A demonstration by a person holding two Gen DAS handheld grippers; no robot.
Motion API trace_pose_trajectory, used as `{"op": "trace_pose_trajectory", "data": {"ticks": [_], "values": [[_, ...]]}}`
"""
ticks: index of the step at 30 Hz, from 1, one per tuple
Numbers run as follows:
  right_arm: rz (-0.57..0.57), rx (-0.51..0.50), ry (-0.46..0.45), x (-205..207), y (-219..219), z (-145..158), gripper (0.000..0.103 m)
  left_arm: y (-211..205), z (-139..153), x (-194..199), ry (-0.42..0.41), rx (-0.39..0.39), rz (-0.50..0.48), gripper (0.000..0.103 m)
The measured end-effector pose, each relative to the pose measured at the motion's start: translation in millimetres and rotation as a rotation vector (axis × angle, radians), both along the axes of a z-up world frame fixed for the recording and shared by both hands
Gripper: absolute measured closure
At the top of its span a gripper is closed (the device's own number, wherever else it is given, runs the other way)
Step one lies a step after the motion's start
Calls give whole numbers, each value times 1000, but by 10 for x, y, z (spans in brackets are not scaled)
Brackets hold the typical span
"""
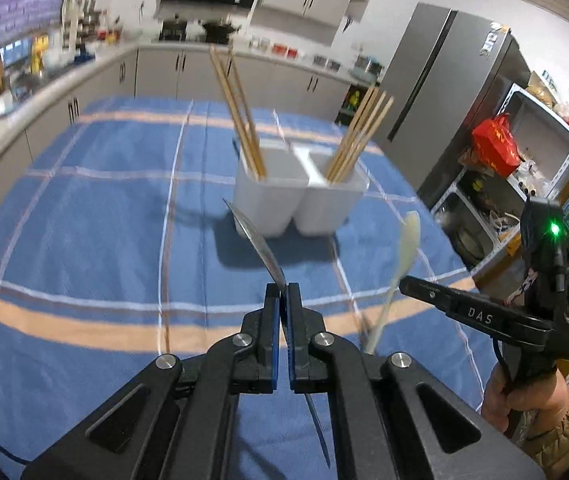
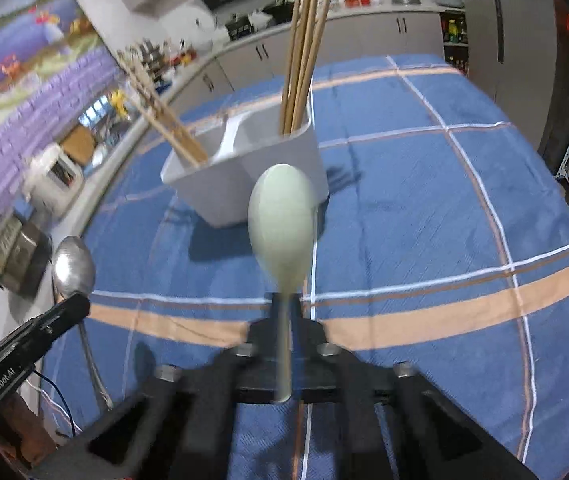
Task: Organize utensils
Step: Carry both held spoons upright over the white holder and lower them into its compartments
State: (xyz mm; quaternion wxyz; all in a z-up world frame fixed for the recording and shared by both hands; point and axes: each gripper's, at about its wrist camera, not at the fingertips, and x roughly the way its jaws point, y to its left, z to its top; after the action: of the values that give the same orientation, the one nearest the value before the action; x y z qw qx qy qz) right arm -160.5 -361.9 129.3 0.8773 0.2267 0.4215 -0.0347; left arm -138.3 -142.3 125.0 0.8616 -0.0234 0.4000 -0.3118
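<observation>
My left gripper (image 1: 283,292) is shut on a metal spoon (image 1: 256,244), which shows edge-on with its bowl raised toward the white two-part utensil holder (image 1: 272,196). In the right wrist view that metal spoon (image 2: 73,264) stands above the left gripper (image 2: 80,304) at the left edge. My right gripper (image 2: 284,304) is shut on the handle of a pale green spoon (image 2: 282,220), bowl up, in front of the holder (image 2: 220,196). The left wrist view shows this green spoon (image 1: 408,232) and the right gripper (image 1: 400,282) at the right. Wooden chopsticks (image 1: 240,120) lean in both compartments.
A blue plaid tablecloth (image 1: 104,220) covers the table under both grippers. A second bundle of chopsticks (image 1: 360,136) fills the holder's right part. Kitchen counters (image 1: 64,76) run along the back and left, a fridge (image 1: 444,92) and metal shelves (image 1: 532,148) stand to the right.
</observation>
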Motion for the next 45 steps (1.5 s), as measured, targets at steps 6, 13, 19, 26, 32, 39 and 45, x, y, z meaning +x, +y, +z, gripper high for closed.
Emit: {"op": "trace_pose_trajectory", "data": {"ticks": [6, 13, 19, 26, 32, 39, 45], "values": [[-32, 10, -23, -12, -146, 40, 102, -39, 204, 100, -52, -15, 2, 100], [-33, 28, 118, 199, -251, -332, 81, -160, 9, 276, 1, 15, -2, 100], [-166, 44, 182, 424, -543, -608, 68, -216, -251, 332, 64, 20, -16, 100], [-142, 48, 145, 689, -631, -719, 92, -233, -369, 384, 86, 29, -29, 100], [-117, 58, 98, 619, -566, -612, 100, -170, -286, 428, 72, 18, -11, 100], [-128, 30, -39, 302, -563, -33, 100, -119, 156, 481, -20, -66, 4, 100], [-156, 16, -222, 281, -607, 665, 100, -308, 704, 673, -169, -132, -8, 100]]}}
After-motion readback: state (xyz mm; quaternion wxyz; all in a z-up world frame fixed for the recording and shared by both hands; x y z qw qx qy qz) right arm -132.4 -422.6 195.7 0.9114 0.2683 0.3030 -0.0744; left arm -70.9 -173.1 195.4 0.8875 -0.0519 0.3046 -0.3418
